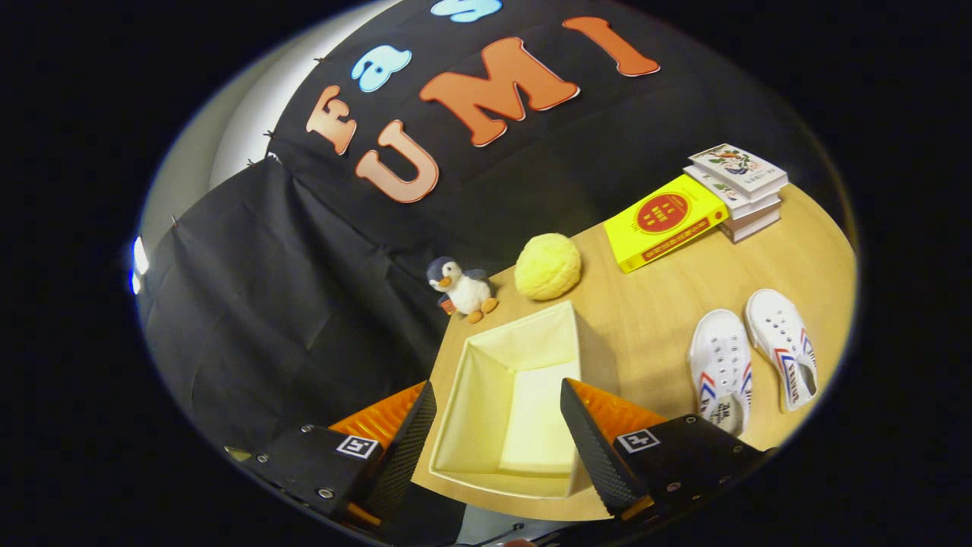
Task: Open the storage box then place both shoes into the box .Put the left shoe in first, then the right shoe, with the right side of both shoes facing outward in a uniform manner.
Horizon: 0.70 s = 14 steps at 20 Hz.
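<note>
One storage box, two shoes, one plush penguin, one yellow ball-shaped object and a group of books are counted on the wooden table. The books consist of one yellow book lying flat and a small stack just beside it; the number in the stack cannot be told exactly. The gripper is held above the near end of the box, tilted downward, with its fingers spread wide apart — nothing is gripped and neither finger is seen to press on anything. The box is seen between the fingers and just ahead of them; it is open at the top, pale inside, and nothing is seen in it. The two shoes — one nearer the box, the other just beside it — are laid side by side on the table, well apart from the box. The penguin and the yellow object are placed just beyond the box's far end, near the black cloth wall.
</note>
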### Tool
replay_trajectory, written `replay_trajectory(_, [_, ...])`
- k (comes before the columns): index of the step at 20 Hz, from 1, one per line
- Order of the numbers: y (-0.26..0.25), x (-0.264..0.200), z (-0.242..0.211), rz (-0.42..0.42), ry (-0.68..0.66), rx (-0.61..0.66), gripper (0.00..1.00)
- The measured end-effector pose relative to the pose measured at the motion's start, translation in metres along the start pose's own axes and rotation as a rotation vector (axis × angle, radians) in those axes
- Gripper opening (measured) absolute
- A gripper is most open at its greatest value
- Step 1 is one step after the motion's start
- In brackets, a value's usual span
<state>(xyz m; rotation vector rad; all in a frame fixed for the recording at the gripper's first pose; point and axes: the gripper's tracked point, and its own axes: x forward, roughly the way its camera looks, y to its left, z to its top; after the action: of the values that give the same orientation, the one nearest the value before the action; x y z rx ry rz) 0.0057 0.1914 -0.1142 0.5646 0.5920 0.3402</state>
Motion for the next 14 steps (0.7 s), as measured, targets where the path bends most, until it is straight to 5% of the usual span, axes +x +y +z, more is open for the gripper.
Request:
replay_trajectory(7, [-0.114, -0.031, 0.023, -0.224, -0.062, -0.04, 0.98])
replay_trajectory(11, [-0.192, -0.032, 0.008, -0.425, -0.027, -0.208, 0.97])
replay_trajectory(14, [-0.219, -0.021, -0.015, -0.465, 0.066, -0.312, 0.89])
